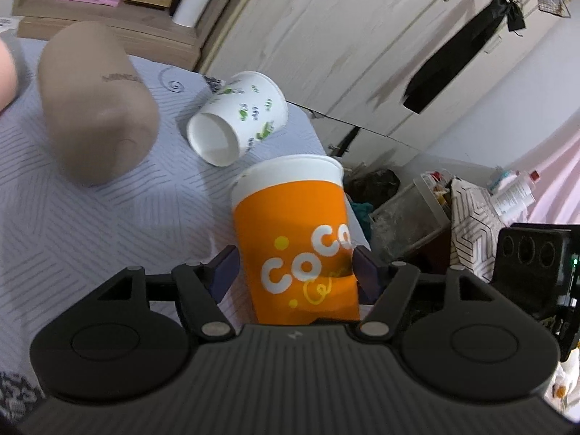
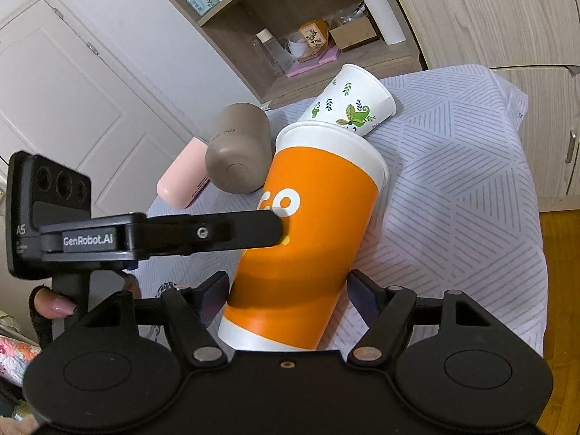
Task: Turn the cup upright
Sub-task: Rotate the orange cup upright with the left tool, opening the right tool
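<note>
Taupe cylindrical bottle (image 1: 96,107) lies on its side on the grey line-patterned cloth (image 1: 90,224). White paper cup with green leaf print (image 1: 237,117) also on its side, just beside the bottle, mouth open toward the left wrist camera. Pink capsule-shaped container (image 2: 181,172) lies beside the bottle's far flank. Wooden shelf unit (image 2: 290,36) behind holds jars, boxes and a white roll. Black ribbon (image 1: 467,47) hangs on the pale cupboard door

The tall cup (image 1: 295,239) stands tilted between the fingers of the left tongs (image 1: 294,272), near the right edge of the padded surface (image 1: 90,224). In the right wrist view it also sits between the right tongs (image 2: 288,290). Behind it a smaller cup (image 1: 237,117) lies on its side. Left of that lies a bottle (image 1: 96,105), with a second bottle (image 2: 181,172) just beside it. A shelf unit (image 2: 308,29) stands behind them all.
</note>
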Available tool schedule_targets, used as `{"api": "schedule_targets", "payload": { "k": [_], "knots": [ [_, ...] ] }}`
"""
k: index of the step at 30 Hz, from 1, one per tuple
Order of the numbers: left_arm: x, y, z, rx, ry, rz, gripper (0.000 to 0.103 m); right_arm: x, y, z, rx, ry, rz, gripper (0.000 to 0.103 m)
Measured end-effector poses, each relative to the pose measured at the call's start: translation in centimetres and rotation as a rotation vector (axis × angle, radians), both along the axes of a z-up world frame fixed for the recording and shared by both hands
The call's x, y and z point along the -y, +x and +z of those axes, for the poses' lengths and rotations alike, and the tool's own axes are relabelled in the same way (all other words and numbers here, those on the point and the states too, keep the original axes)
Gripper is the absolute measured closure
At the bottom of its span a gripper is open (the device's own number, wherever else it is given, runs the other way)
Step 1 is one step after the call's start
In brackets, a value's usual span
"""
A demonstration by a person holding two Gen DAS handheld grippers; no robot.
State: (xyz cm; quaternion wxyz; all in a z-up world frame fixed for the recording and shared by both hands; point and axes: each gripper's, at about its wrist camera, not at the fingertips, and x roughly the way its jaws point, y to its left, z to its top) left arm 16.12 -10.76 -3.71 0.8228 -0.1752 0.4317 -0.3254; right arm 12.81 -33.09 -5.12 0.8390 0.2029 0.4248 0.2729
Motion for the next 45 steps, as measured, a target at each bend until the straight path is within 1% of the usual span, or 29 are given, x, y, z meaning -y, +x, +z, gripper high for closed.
{"api": "schedule_targets", "payload": {
  "k": [1, 4, 7, 9, 16, 22, 24, 26, 30, 35, 39, 43, 45],
  "knots": [
    [0.1, -0.1, 0.0, 0.008, -0.002, 0.001, 0.037, -0.1, -0.1, 0.0, 0.006, -0.005, 0.001, 0.026],
    [0.6, -1.4, 0.1, 0.069, 0.026, 0.005, 0.037, 0.1, -0.6, 0.1, 0.021, -0.006, -0.001, 0.026],
    [0.4, -2.3, 0.6, 0.091, 0.030, 0.002, 0.038, -0.3, -1.5, 0.4, 0.057, -0.025, 0.013, 0.026],
    [0.2, -2.9, 0.9, 0.099, 0.027, -0.003, 0.038, -0.9, -2.5, 0.9, 0.093, -0.059, 0.021, 0.026],
    [-1.7, -6.2, 2.5, 0.173, 0.027, 0.001, 0.039, -3.8, -6.1, 2.7, 0.267, -0.207, 0.077, 0.027],
    [-3.5, -9.2, 3.7, 0.272, 0.062, 0.041, 0.040, -6.6, -7.8, 4.0, 0.389, -0.313, 0.127, 0.027],
    [-4.1, -9.7, 4.0, 0.292, 0.072, 0.060, 0.040, -7.6, -8.4, 4.0, 0.428, -0.351, 0.135, 0.027],
    [-4.6, -10.1, 4.2, 0.295, 0.080, 0.088, 0.040, -8.6, -8.8, 4.0, 0.458, -0.380, 0.139, 0.028],
    [-5.7, -10.8, 4.3, 0.319, 0.099, 0.132, 0.040, -10.5, -8.9, 3.8, 0.518, -0.424, 0.136, 0.028],
    [-6.8, -11.0, 4.3, 0.372, 0.124, 0.175, 0.040, -13.5, -8.8, 3.3, 0.624, -0.513, 0.127, 0.028],
    [-7.0, -11.1, 4.1, 0.413, 0.172, 0.218, 0.040, -14.4, -8.0, 2.7, 0.651, -0.491, 0.122, 0.028],
    [-7.7, -10.5, 4.0, 0.446, 0.155, 0.234, 0.040, -15.8, -7.5, 2.4, 0.724, -0.532, 0.096, 0.028],
    [-7.9, -10.1, 4.0, 0.477, 0.156, 0.235, 0.040, -16.1, -6.9, 2.3, 0.747, -0.530, 0.083, 0.028]
  ]
}}
